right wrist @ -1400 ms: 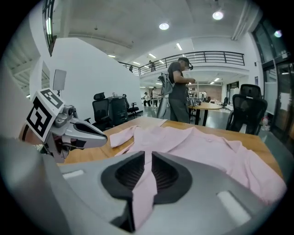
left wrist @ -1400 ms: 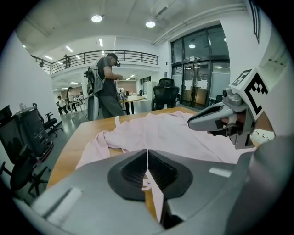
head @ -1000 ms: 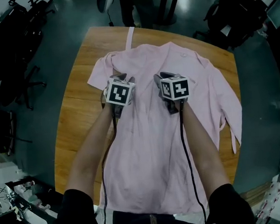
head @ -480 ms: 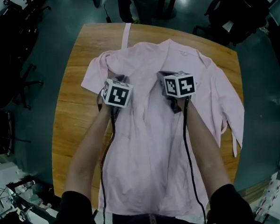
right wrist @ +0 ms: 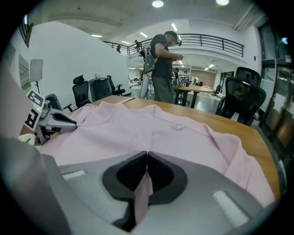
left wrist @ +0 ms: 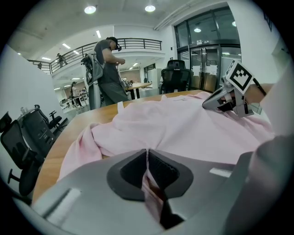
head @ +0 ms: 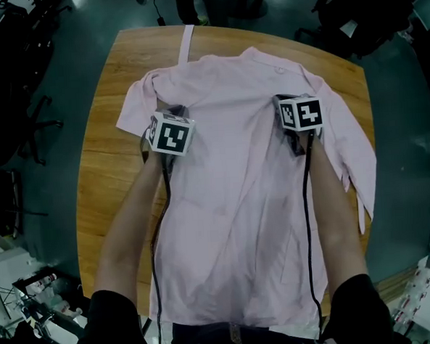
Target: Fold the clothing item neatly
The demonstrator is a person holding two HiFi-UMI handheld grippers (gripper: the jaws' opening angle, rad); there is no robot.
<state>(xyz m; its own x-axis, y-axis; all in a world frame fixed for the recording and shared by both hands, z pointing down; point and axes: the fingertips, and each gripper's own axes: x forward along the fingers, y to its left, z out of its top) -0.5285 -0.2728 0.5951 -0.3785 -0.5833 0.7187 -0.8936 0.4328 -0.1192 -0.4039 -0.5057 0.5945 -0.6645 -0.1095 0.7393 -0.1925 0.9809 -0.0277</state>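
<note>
A pink shirt lies spread on the round wooden table, collar at the far side. My left gripper is at the shirt's left shoulder. Its jaws have just been closing and are now shut on a pinch of pink fabric. At the right shoulder my right gripper is shut on a fold of the same shirt. Each gripper also shows in the other's view: the right gripper and the left gripper rest on the cloth.
The right sleeve hangs over the table's right edge. A white strip lies at the far edge. A person stands beyond the table. Office chairs stand on the floor to the left.
The right gripper has slid to the right with cloth in it and the left slightly to the left, so the bunched middle of the shirt now lies spread wider and flatter.
</note>
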